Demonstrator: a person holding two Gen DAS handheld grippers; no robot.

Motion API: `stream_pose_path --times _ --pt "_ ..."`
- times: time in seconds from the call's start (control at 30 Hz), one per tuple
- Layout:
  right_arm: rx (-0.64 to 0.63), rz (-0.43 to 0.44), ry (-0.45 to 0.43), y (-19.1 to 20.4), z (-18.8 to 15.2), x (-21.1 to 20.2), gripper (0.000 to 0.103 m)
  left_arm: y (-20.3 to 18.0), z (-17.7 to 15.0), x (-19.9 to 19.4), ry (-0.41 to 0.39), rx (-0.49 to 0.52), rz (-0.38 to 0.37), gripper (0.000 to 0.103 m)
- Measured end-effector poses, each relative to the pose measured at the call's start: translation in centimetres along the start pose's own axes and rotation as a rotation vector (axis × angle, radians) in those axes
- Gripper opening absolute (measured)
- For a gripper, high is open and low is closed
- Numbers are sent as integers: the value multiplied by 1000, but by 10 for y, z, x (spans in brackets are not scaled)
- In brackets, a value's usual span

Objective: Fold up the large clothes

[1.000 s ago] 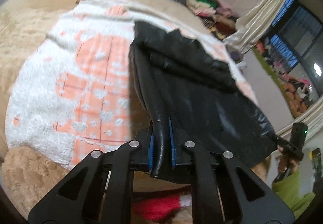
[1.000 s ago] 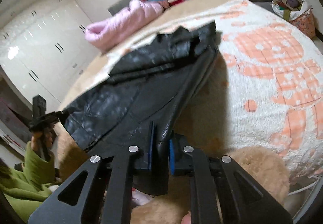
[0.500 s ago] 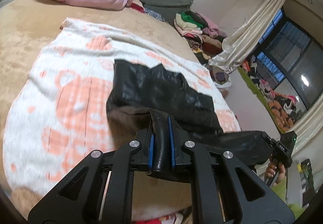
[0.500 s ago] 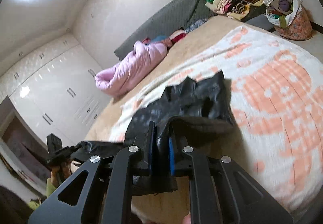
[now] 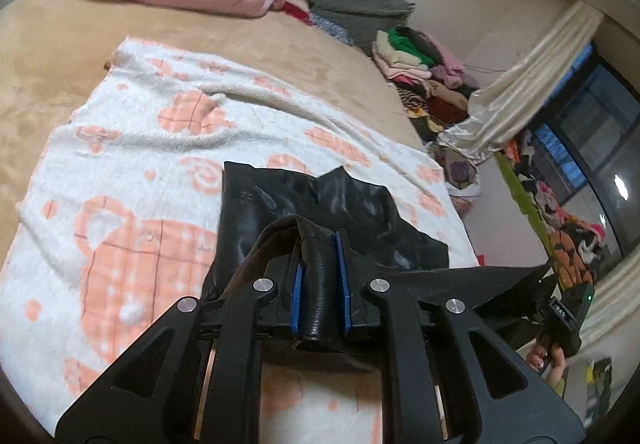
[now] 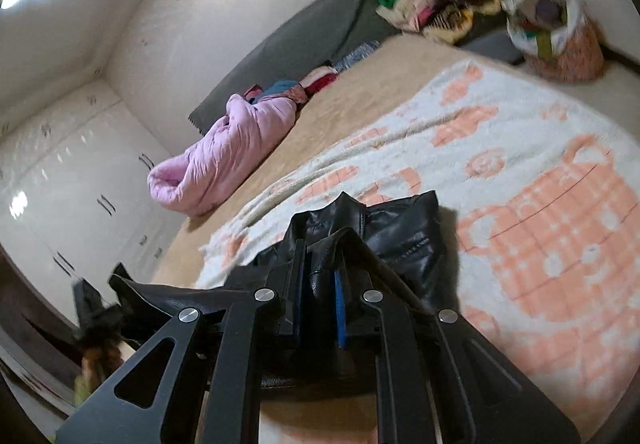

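Carried forward over itself, the black leather garment (image 5: 320, 204) now lies doubled on the blanket (image 5: 120, 164); left gripper (image 5: 319, 284) and right gripper (image 6: 318, 296) each clamp a hem corner, collar end lying straight ahead.

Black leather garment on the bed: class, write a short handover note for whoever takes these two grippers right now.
Left gripper: shut on a fold of the black leather garment.
Right gripper: shut on another part of its near edge.
Position: far part lies on the white and orange blanket; near edge is lifted, stretched between both grippers.
Done: near edge raised over the lying part.
Left: probably carry it forward, lay it down, release, then finish the remaining folds.
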State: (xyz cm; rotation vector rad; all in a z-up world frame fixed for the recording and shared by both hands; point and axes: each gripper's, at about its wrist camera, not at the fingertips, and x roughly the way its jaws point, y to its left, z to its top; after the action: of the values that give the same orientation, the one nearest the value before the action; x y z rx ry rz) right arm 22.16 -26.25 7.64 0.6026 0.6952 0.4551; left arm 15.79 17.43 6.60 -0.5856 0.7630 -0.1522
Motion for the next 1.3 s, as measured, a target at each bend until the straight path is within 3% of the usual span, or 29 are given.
stream_pose_path --times 0.27,0.43,0.53,0.63,0.7,0.73,0.77,0.83,0.97,1.03,1.13,1.2,1.3 --pt "131 -62 53 -37 21 64 12 14 20 58 60 -45 109 11" --pt "39 -129 44 -50 12 92 13 24 17 82 81 -49 152 14" --pt "47 -128 71 -62 11 105 15 26 15 91 80 -40 162 17" --pt "78 -88 90 -75 13 112 23 29 12 96 65 -50 155 25" --pt "87 -72 83 -78 13 110 32 30 11 93 31 -61 141 38" --pt "82 -75 59 -78 14 106 51 29 11 88 1 -65 125 41" --pt "63 -96 20 -76 15 99 62 28 11 85 -19 -63 111 45" --pt "31 -104 -38 -73 19 84 63 23 11 74 -74 -48 105 46" --pt "-118 -183 -107 -55 19 69 67 14 8 61 -143 20 188 46" --pt "-220 -242 -83 -44 15 75 67 12 6 63 -141 72 234 51" --pt "-359 -342 13 -29 9 105 67 14 1 83 -66 152 316 54" --pt "-416 -410 84 -27 5 127 67 20 -1 101 -15 185 360 54" --pt "-453 -441 125 -33 0 149 62 27 1 122 31 205 392 55"
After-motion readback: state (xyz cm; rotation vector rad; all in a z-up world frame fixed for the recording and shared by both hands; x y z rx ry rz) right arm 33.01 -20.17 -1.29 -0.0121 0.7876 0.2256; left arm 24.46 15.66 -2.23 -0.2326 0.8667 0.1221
